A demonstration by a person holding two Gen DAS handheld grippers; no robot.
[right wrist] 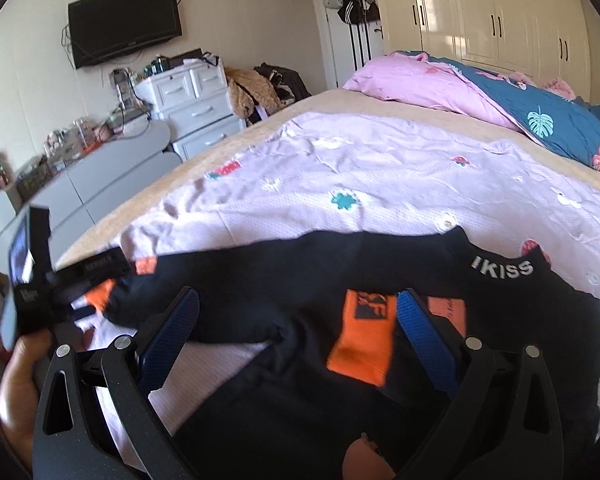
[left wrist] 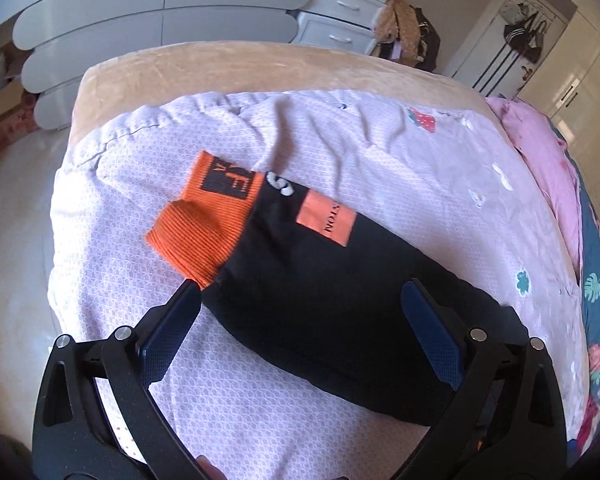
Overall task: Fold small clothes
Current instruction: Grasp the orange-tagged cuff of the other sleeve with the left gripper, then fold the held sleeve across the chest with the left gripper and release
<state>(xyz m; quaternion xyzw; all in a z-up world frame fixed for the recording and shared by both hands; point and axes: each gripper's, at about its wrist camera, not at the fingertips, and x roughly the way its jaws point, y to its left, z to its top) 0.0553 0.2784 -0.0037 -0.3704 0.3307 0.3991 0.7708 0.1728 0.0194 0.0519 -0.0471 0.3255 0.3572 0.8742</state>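
A small black garment (left wrist: 332,300) with orange cuffs (left wrist: 204,228) and an orange patch lies on the lilac blanket (left wrist: 340,140) on the bed. In the left wrist view my left gripper (left wrist: 300,300) is open, its blue pads on either side of a black sleeve, just above it. In the right wrist view the garment (right wrist: 300,280) lies spread with its "IKISS" collar (right wrist: 502,268) at the right and an orange cuff (right wrist: 364,340) folded onto the body. My right gripper (right wrist: 298,308) is open above that cuff. The left gripper (right wrist: 40,292) shows at the far left by the other sleeve.
A pink and blue floral quilt (right wrist: 500,100) is piled at the bed's far side. Grey curved shelves (left wrist: 160,20) and white drawers (right wrist: 196,108) stand beyond the bed's tan edge (left wrist: 260,64). A wall TV (right wrist: 124,24) and wardrobes (right wrist: 500,12) are behind.
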